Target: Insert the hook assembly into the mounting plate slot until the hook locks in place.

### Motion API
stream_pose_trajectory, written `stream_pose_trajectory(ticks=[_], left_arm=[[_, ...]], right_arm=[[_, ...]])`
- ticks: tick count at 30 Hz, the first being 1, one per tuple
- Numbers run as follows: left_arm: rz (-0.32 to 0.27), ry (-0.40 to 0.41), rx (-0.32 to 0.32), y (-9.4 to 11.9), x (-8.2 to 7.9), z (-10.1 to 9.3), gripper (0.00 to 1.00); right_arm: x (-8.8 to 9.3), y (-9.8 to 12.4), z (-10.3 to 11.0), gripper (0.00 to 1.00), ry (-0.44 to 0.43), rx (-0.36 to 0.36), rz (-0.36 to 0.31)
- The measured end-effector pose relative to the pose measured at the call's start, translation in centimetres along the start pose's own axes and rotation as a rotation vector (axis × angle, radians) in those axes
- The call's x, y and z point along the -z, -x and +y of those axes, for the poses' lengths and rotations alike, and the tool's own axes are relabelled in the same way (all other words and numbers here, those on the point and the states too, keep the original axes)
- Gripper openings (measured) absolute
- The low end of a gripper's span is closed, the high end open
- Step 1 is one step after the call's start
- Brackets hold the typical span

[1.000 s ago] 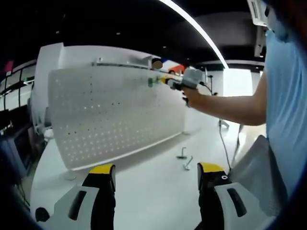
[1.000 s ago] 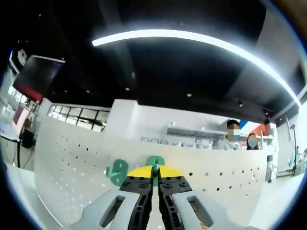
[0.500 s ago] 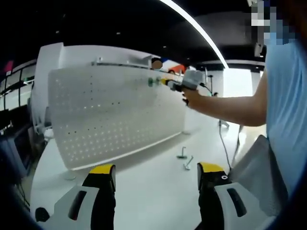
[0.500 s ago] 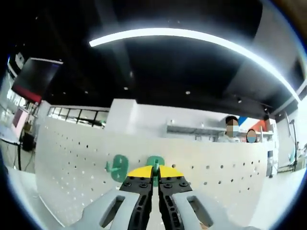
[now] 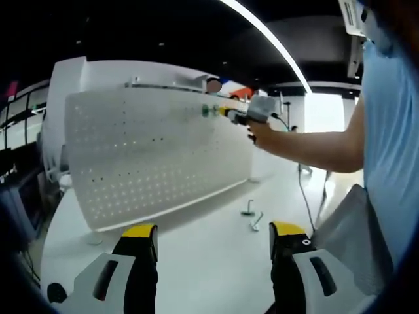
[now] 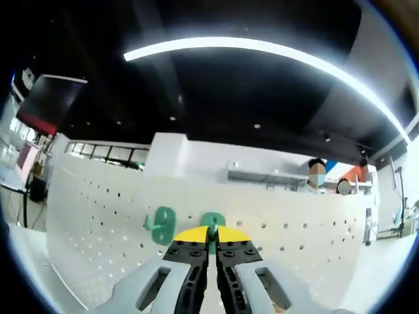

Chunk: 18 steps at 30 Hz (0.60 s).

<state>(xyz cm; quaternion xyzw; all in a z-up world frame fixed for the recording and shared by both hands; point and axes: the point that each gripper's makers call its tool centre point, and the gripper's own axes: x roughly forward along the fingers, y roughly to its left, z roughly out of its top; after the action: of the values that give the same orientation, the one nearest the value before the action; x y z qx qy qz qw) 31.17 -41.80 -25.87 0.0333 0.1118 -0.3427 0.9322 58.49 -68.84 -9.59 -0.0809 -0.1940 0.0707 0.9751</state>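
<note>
Right gripper [image 6: 210,230] pinches a green plastic hook [image 6: 211,221] against the white perforated mounting plate [image 6: 98,216]; left gripper [image 5: 213,230] gapes empty at six o'clock.

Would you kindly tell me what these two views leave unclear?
- Right gripper view: the right gripper hides how the held green hook meets the white perforated panel.
- Left gripper view: two small metal hooks on the white table are too small to identify.
</note>
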Motion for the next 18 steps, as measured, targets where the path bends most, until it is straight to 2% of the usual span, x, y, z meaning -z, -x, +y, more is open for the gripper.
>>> stream_pose_trajectory(ticks=[10,18], left_arm=[[-0.005,0.003,-0.007,0.03,0.03,0.06,0.71],[-0.012,0.004,-0.015,0.15,-0.03,0.2,0.71]], right_arm=[[0.32,-0.44,-0.13,0.01,0.024,-0.003,0.02],[0.8,-0.53,-0.16,0.02,-0.005,-0.011,0.041]])
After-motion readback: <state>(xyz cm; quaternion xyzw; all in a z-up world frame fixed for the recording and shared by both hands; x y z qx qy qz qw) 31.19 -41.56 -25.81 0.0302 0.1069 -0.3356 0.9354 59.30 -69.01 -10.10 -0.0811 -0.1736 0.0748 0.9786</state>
